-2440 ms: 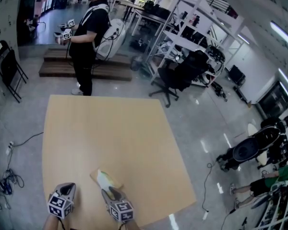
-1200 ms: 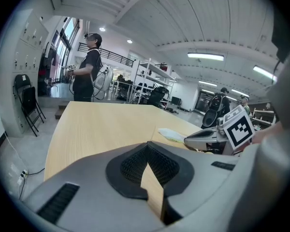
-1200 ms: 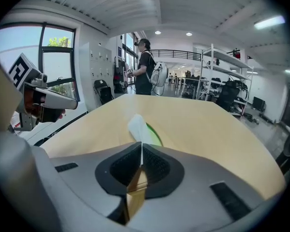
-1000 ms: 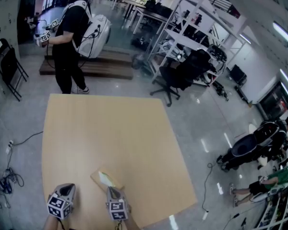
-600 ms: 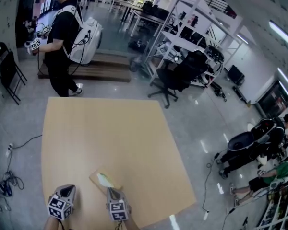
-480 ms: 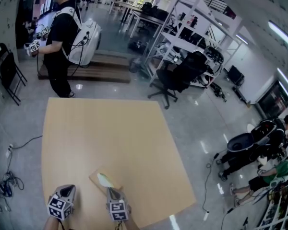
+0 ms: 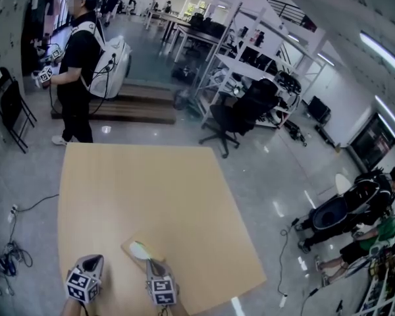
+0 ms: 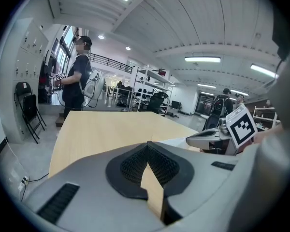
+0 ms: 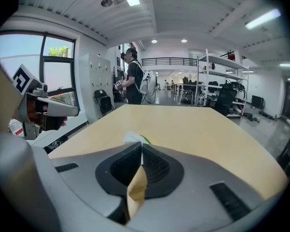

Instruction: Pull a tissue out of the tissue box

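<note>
One broad wooden worktop carries the tissue box near its front edge, and only the head view shows that box. Beside it, the left gripper has its fingers pressed together, empty. The right gripper pinches the white tissue at its fingertips, its own view hiding the box

Pale tan table, tan tissue box, white tissue flecked green; grey left gripper and right gripper, both flashing black-and-white square markers.

head view: steeply down | gripper views: low, forward | shared: table
</note>
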`<act>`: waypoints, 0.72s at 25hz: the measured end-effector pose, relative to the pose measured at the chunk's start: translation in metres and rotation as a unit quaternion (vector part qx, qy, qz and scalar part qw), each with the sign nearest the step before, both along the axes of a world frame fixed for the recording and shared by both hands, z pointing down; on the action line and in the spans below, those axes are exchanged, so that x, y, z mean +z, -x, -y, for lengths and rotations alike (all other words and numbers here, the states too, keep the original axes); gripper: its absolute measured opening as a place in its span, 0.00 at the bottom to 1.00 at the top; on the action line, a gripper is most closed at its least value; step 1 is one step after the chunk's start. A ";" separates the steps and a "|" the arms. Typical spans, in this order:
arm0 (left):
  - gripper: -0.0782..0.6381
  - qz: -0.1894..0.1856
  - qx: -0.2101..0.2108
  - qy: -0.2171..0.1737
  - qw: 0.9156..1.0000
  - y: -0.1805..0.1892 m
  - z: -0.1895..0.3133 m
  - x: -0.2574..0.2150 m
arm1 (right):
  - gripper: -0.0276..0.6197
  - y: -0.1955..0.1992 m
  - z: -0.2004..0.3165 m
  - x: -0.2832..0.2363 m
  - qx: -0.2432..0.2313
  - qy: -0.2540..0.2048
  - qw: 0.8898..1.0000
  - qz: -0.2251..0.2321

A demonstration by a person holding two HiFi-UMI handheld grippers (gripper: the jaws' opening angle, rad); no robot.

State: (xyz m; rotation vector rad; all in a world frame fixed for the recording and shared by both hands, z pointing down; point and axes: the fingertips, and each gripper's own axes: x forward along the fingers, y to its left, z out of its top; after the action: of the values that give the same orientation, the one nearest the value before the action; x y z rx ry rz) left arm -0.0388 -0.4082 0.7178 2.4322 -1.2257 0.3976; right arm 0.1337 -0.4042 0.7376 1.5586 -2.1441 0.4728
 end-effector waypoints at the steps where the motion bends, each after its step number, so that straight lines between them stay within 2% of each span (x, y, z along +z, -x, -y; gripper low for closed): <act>1: 0.12 0.000 0.000 -0.002 1.000 0.000 0.000 -0.001 | 0.05 -0.001 0.000 -0.002 0.001 -0.003 1.000 0.001; 18: 0.12 -0.008 0.000 -0.046 0.999 -0.007 0.001 -0.035 | 0.05 -0.012 0.006 -0.048 0.012 -0.063 0.998 0.001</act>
State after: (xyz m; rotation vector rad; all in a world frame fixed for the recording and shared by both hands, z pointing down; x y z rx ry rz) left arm -0.0322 -0.4092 0.6828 2.5079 -1.2631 0.3275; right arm 0.1461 -0.4100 0.6892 1.6528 -2.1969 0.3542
